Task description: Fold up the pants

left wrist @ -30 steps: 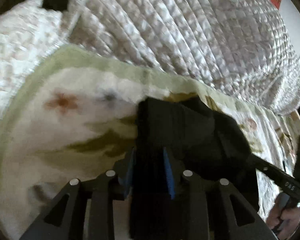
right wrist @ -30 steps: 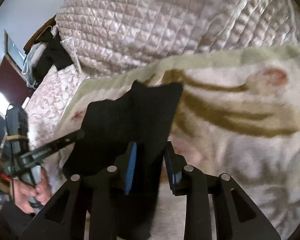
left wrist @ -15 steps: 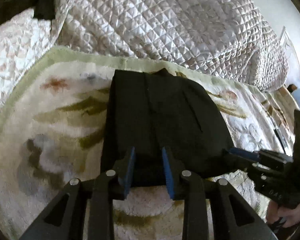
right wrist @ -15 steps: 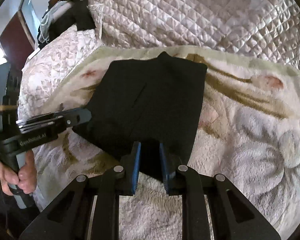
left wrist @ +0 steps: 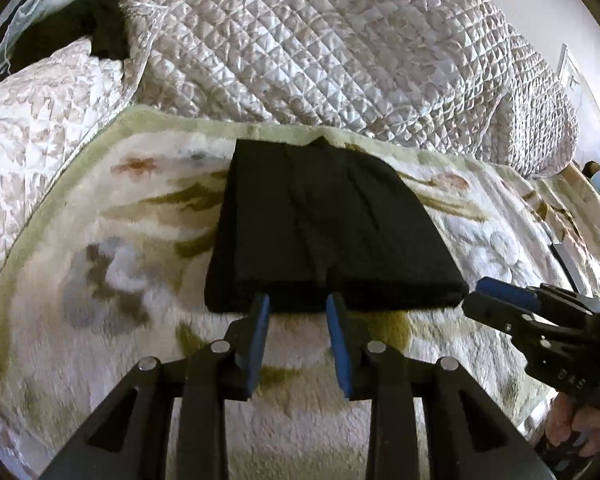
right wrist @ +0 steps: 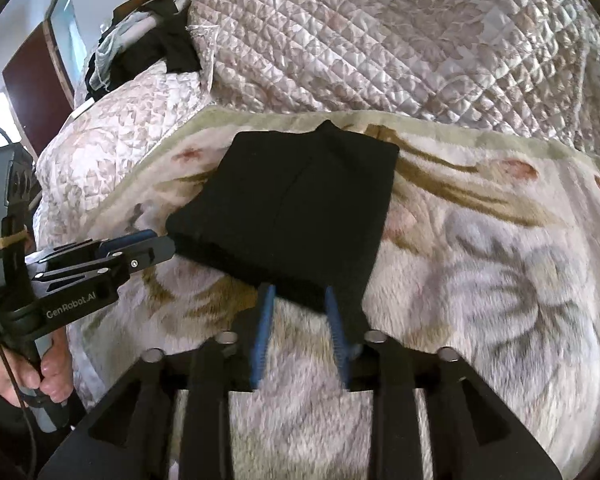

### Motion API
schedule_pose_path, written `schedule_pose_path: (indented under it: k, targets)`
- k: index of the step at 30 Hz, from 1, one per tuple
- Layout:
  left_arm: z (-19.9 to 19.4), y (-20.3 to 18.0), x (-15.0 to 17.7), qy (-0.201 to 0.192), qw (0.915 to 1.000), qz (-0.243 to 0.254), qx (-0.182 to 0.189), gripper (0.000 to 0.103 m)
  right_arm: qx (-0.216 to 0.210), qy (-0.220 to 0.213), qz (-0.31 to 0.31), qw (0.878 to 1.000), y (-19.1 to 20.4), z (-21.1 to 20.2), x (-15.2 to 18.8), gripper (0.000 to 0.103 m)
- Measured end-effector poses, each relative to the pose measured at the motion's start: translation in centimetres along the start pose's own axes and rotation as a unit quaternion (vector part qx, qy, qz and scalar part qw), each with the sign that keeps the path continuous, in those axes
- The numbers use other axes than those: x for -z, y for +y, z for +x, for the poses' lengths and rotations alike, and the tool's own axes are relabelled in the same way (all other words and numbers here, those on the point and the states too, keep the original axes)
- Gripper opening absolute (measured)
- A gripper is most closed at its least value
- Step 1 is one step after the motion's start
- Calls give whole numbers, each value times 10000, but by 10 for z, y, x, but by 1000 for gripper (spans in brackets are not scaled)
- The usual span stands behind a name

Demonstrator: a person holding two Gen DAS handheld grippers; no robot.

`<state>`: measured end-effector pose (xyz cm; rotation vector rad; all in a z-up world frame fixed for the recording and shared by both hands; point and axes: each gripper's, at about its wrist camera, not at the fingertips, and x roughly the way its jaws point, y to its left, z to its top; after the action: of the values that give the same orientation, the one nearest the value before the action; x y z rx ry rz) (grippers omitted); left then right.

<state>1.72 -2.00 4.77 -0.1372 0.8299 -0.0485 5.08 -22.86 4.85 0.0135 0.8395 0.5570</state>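
Observation:
The black pants (left wrist: pixel 324 220) lie folded into a compact rectangle on the fluffy floral blanket (left wrist: pixel 100 280); they also show in the right wrist view (right wrist: pixel 296 204). My left gripper (left wrist: pixel 298 304) is open and empty, its blue pads just short of the pants' near edge. My right gripper (right wrist: pixel 298 296) is open and empty at the near right corner of the folded pants. The right gripper shows at the right of the left wrist view (left wrist: pixel 500 300); the left gripper shows at the left of the right wrist view (right wrist: pixel 140 248).
A quilted silver-pink bedspread (left wrist: pixel 340 48) is bunched behind the blanket. Dark clothes (right wrist: pixel 156 52) lie heaped at the far left by a dark door (right wrist: pixel 40 92). The person's hand (right wrist: pixel 40 372) grips the left handle.
Both grippers let go of the pants, opened and drew back toward me. The pants went from being held up and laid down to lying folded flat on the blanket.

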Motion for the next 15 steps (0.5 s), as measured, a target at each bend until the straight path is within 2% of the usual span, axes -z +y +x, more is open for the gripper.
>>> schedule_pose_path:
  k: [2, 9, 15]
  targets:
    - [1, 1, 5, 58, 9999, -30, -87, 40, 35, 11, 58, 10000, -2, -1, 6, 35]
    - [3, 2, 16, 108, 9993, -26, -364, 45, 217, 35, -95, 9997, 2, 0, 12, 35]
    - [12, 5, 17, 194, 9986, -29, -498, 46, 335, 160, -211, 9991, 3, 11, 17, 35]
